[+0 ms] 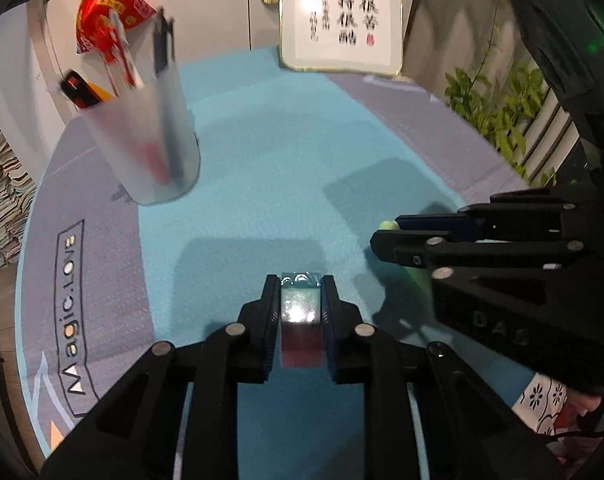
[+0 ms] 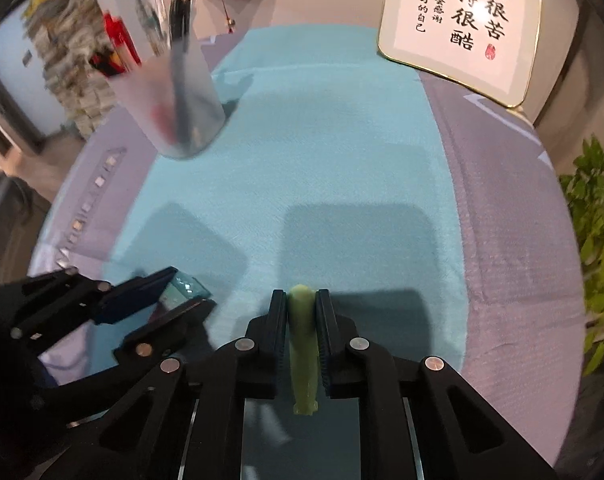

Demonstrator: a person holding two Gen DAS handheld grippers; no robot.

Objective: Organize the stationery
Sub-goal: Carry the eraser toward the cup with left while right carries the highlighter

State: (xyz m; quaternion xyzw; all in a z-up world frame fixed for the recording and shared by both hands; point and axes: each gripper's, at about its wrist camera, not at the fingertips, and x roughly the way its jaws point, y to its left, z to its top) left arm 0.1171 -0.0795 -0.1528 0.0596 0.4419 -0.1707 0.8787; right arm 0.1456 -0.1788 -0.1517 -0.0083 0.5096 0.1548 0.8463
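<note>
Left tongs (image 1: 300,294) clenched on clear block (image 1: 300,312), right tongs (image 2: 302,306) gripping green pen (image 2: 303,344) lengthwise

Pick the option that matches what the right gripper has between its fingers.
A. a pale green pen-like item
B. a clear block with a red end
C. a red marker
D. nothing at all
A: in the right wrist view the right gripper is closed on a pale green pen-like item, while the clear block with a red end sits in the left gripper.
</note>
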